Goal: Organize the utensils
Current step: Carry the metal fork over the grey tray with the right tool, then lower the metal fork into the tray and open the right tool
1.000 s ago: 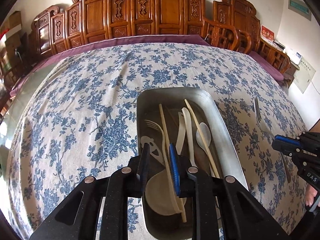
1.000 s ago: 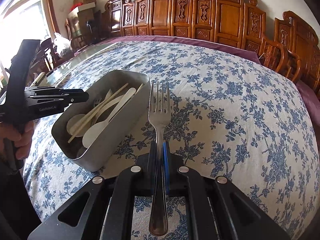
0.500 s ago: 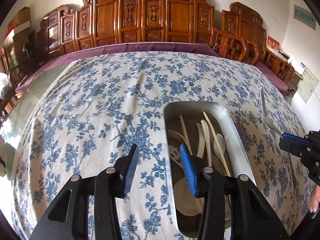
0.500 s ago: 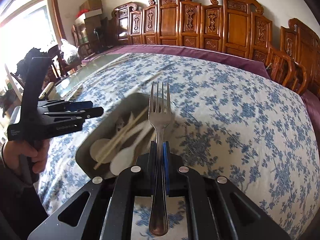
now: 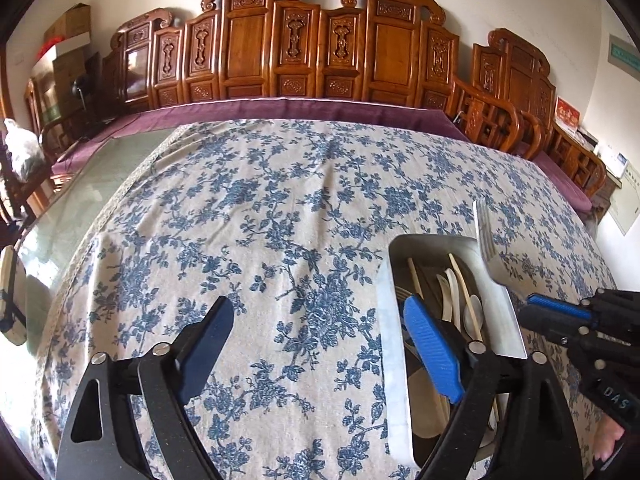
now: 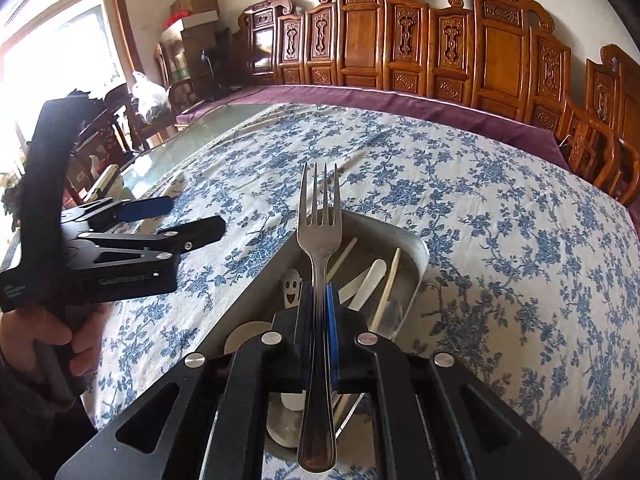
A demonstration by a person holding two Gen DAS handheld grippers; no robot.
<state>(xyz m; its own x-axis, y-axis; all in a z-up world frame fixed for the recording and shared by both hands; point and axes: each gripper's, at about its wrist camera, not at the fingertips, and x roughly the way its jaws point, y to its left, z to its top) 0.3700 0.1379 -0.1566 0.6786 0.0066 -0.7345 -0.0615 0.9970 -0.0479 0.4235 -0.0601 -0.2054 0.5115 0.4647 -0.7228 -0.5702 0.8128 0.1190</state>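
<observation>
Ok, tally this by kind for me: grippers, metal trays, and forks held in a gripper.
Grippers: 2, the left gripper, jaws opening with nothing between them, and the right gripper, shut on the fork
Trays: 1, the metal tray
Held forks: 1
Total: 4

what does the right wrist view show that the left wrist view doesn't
Only the right wrist view shows the fork's handle clamped between the right gripper's shut pads, a smiley-faced utensil in the tray, and the hand holding the left gripper.

Only the left wrist view shows the left gripper from behind, jaws opening with nothing between them, over bare tablecloth.

Both show the metal tray of pale spoons and chopsticks, the fork's tines above it, and carved wooden chairs.
</observation>
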